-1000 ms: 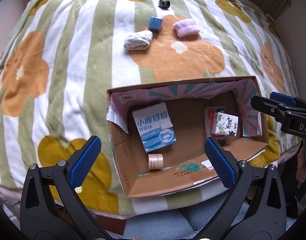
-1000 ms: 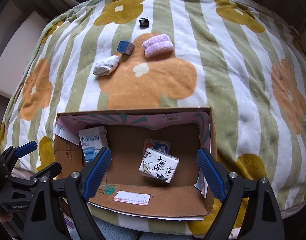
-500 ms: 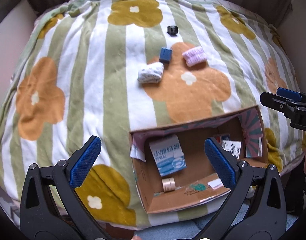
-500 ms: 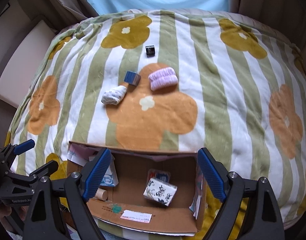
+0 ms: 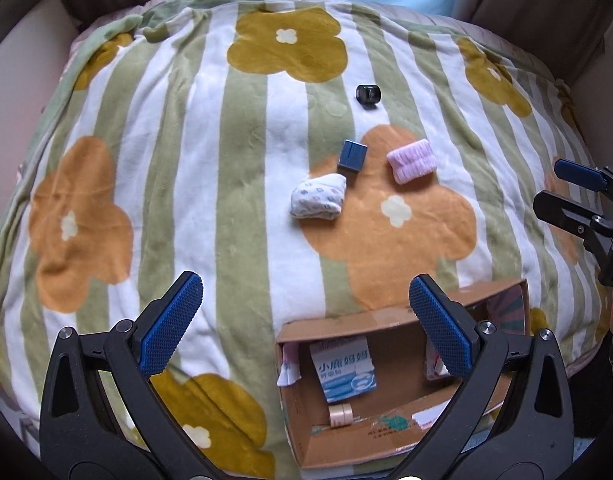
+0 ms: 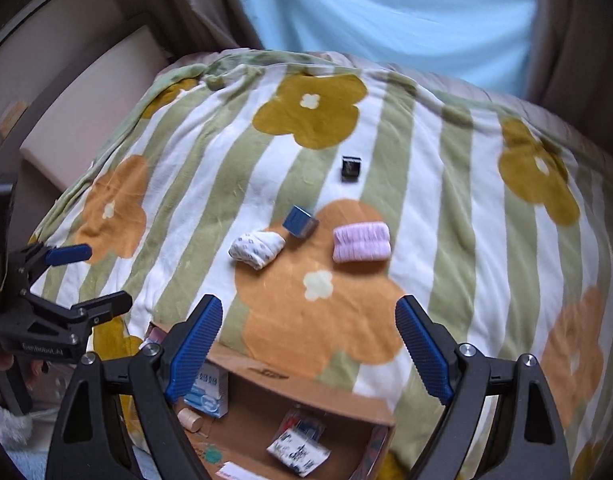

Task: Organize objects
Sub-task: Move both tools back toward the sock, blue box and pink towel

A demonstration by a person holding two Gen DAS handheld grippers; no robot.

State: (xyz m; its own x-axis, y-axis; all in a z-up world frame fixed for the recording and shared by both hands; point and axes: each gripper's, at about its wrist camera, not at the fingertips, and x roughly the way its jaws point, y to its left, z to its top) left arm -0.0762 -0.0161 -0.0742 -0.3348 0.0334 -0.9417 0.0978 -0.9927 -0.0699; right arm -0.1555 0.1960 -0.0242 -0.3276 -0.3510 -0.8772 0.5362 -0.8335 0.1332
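Note:
On the flowered striped blanket (image 5: 186, 160) lie a patterned white sock roll (image 5: 317, 199) (image 6: 257, 249), a blue cube (image 5: 352, 155) (image 6: 299, 221), a pink sock roll (image 5: 411, 161) (image 6: 361, 241) and a small black object (image 5: 367, 95) (image 6: 351, 168). An open cardboard box (image 5: 346, 320) (image 6: 306, 380) sits at the near edge, holding a blue-white carton (image 5: 344, 368), a small beige roll (image 5: 340, 415) and a printed packet (image 6: 298, 450). My left gripper (image 5: 304, 324) and right gripper (image 6: 308, 350) are both open and empty, above the box's near side.
The right gripper also shows at the right edge of the left wrist view (image 5: 578, 208); the left gripper shows at the left edge of the right wrist view (image 6: 62, 292). A light blue curtain (image 6: 386, 8) hangs behind the bed. A beige ledge (image 6: 86, 100) lies at the left.
Both grippers have pulled back and tilted up from the box, so more blanket and the far curtain show. The box has slid toward the bottom of both views. Objects have not moved.

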